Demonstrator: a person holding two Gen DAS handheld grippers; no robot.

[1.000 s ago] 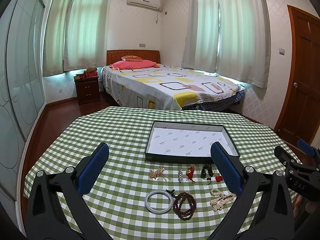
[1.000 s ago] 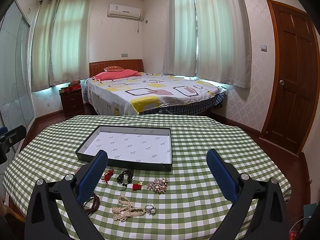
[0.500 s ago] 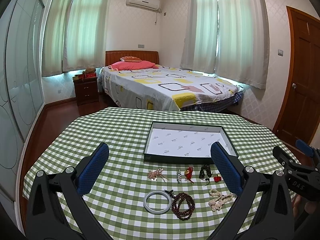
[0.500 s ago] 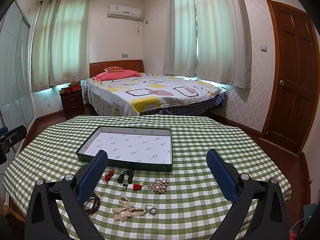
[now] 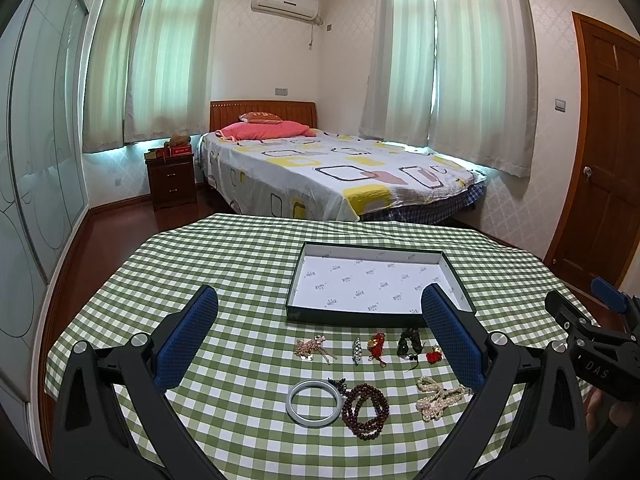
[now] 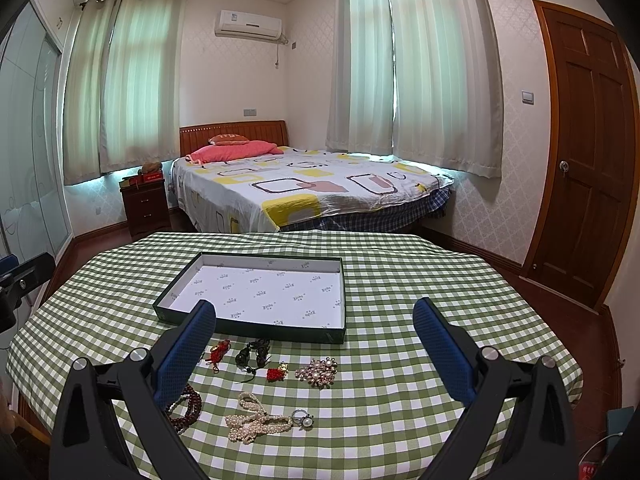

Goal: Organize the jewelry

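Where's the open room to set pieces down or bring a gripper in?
The tray floor is bare throughout. Bare checked tablecloth lies left of the tray and left of the white bangle, also right of the pearl brooch. It is crowded along the tray's near wall, around the pearl strand and brown beads.

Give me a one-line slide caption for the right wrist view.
Open right claw hovers over jewelry laid before an empty tray on the checked tablecloth.

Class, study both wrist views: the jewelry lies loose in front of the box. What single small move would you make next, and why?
Probably lower the right gripper toward the pearl necklace just below it. Both grippers are open and empty, the left gripper too, the box holds nothing yet, and every piece lies on the checked tablecloth in front of it.
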